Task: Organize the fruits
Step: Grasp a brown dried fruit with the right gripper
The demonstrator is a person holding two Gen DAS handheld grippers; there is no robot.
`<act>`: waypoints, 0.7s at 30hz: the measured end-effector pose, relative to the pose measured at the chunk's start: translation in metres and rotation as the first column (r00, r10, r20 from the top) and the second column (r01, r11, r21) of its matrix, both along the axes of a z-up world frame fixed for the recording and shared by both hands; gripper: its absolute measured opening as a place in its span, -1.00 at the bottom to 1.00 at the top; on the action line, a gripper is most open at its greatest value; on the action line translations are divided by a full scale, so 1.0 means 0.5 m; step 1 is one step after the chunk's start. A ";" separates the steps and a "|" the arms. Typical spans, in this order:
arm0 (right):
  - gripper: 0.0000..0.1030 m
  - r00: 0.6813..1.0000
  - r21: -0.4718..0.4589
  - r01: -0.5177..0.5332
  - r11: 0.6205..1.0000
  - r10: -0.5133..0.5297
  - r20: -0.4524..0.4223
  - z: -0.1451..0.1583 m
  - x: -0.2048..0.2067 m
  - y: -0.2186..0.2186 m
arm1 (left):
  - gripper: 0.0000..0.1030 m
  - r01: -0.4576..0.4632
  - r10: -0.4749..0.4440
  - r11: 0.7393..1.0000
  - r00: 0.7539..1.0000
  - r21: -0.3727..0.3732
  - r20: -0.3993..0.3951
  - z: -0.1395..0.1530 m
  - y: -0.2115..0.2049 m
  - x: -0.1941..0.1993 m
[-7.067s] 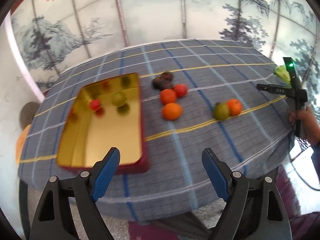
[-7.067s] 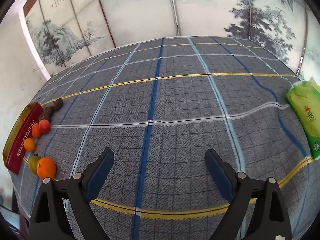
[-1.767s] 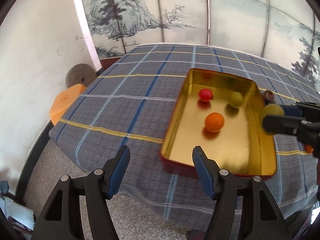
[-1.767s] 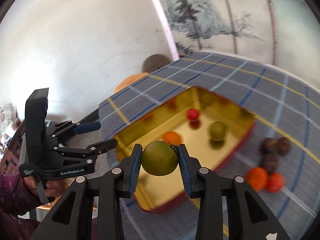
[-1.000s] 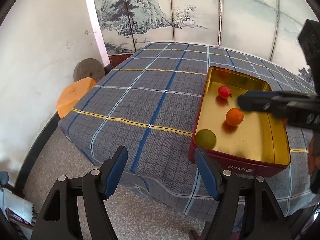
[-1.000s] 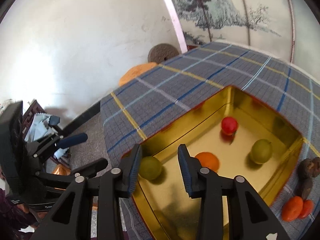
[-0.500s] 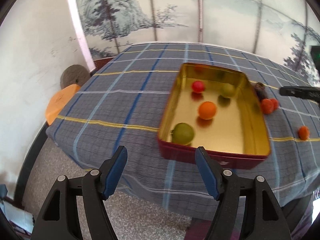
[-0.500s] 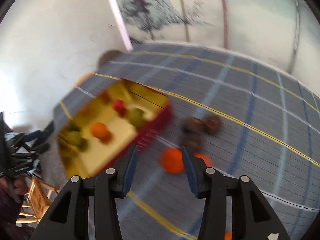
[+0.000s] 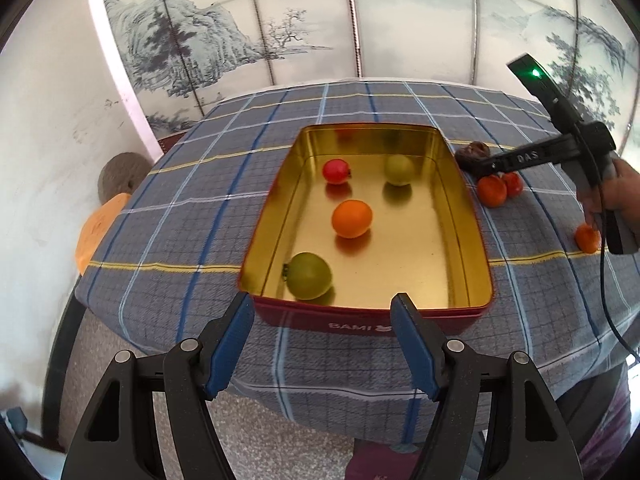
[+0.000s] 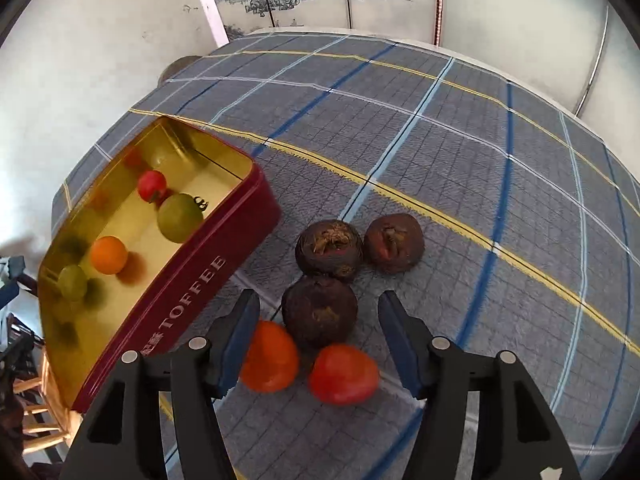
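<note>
Beyond the left claw (image 9: 322, 330), in the left wrist view, a red tin (image 9: 464, 316) with a gold inside sat on the plaid tabletop (image 9: 192, 208), its near wall just past the blue pads; that claw stood moderately wide with nothing between its jaws. Inside the tin lay a green fruit (image 9: 309, 281) by the near left corner, an orange (image 9: 351, 218) near the middle, a small red fruit (image 9: 337, 171) toward the far wall and a yellow-green fruit (image 9: 399, 169) to the right of that one. Right of the tin, on the cloth, two orange-red fruits (image 9: 499, 189) touched each other, with a dark brown fruit (image 9: 474, 151) behind them, and a lone small orange fruit (image 9: 587, 239) lay well to the right of the tin. The right claw (image 9: 478, 168) reached over that cluster, gripped by a hand (image 9: 622, 196). In the right wrist view, the right claw (image 10: 314, 330) pointed down over the cluster just right of the tin (image 10: 192, 264), which read TOFFEE; its jaws were closing, with the nearest of three brown fruits (image 10: 319, 311) between the pads but not pressed. The other two brown fruits (image 10: 360, 250) sat side by side behind it, and two orange-red fruits (image 10: 308, 364) lay in front, the left one partly behind the left pad. The tin held the same four fruits.
</note>
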State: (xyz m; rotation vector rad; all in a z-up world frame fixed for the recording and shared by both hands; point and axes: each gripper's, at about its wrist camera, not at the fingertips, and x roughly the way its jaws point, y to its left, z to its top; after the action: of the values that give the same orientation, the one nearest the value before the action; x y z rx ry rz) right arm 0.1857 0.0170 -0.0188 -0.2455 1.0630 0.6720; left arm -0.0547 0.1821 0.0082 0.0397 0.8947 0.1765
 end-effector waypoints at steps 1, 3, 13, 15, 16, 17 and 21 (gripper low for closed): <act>-0.31 1.000 -0.008 -0.021 1.000 0.021 0.009 0.003 -0.003 0.005 | 0.38 0.005 -0.005 1.000 1.000 0.000 -0.002 0.001 -0.005 0.002; -0.32 0.999 0.012 -0.043 0.999 0.043 0.021 0.013 -0.011 -0.003 | 0.38 0.030 -0.030 1.000 1.000 0.003 -0.003 0.006 -0.021 0.005; -0.31 0.957 0.108 0.225 0.968 -0.240 0.163 0.112 -0.082 -0.355 | 0.38 0.241 -0.238 0.969 0.970 -0.059 0.050 0.045 -0.143 0.015; -0.31 0.940 0.091 0.291 0.952 -0.302 0.157 0.092 -0.097 -0.427 | 0.38 0.307 -0.300 0.946 0.951 -0.110 0.072 0.051 -0.186 0.033; -0.31 0.934 0.087 0.315 0.945 -0.325 0.146 0.076 -0.103 -0.458 | 0.38 0.328 -0.320 0.937 0.944 -0.121 0.082 0.051 -0.201 0.039; -0.31 0.929 0.081 0.335 0.939 -0.344 0.139 0.064 -0.110 -0.480 | 0.38 0.361 -0.352 0.922 0.932 -0.140 0.086 0.049 -0.224 0.049; -0.31 0.904 0.120 0.400 0.909 -0.412 0.112 0.019 -0.126 -0.559 | 0.38 0.426 -0.428 0.864 0.902 -0.270 0.053 0.026 -0.314 0.112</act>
State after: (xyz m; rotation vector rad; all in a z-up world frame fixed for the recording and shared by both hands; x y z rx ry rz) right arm 0.1229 -0.2623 -0.0094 0.0171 0.9117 0.3205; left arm 0.0013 0.0249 0.0214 -0.0210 0.8914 -0.3667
